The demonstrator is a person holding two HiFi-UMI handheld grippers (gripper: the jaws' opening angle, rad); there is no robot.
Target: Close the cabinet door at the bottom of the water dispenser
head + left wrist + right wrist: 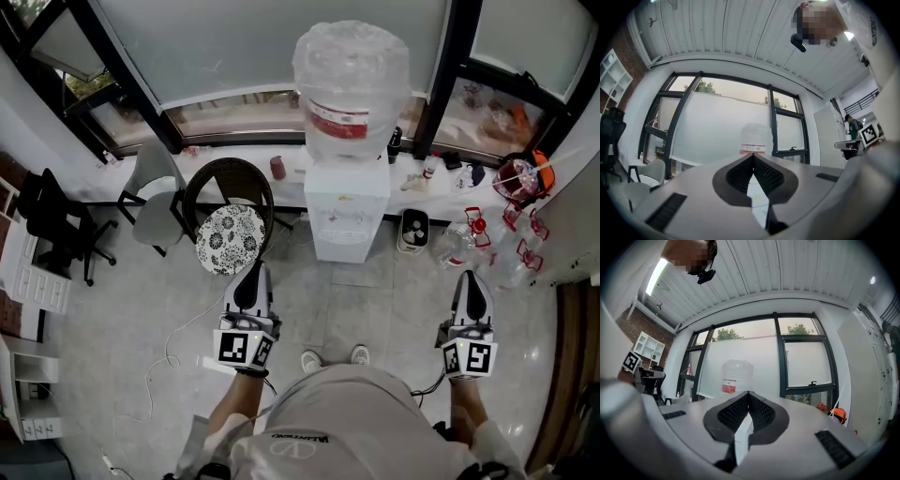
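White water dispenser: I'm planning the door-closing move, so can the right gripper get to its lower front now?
Probably, after a step closer: only grey tiled floor lies between the right gripper and the white water dispenser.

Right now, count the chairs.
3: a black office chair at far left, a grey chair right of it, a wicker chair beside the water dispenser. Others may be hidden.
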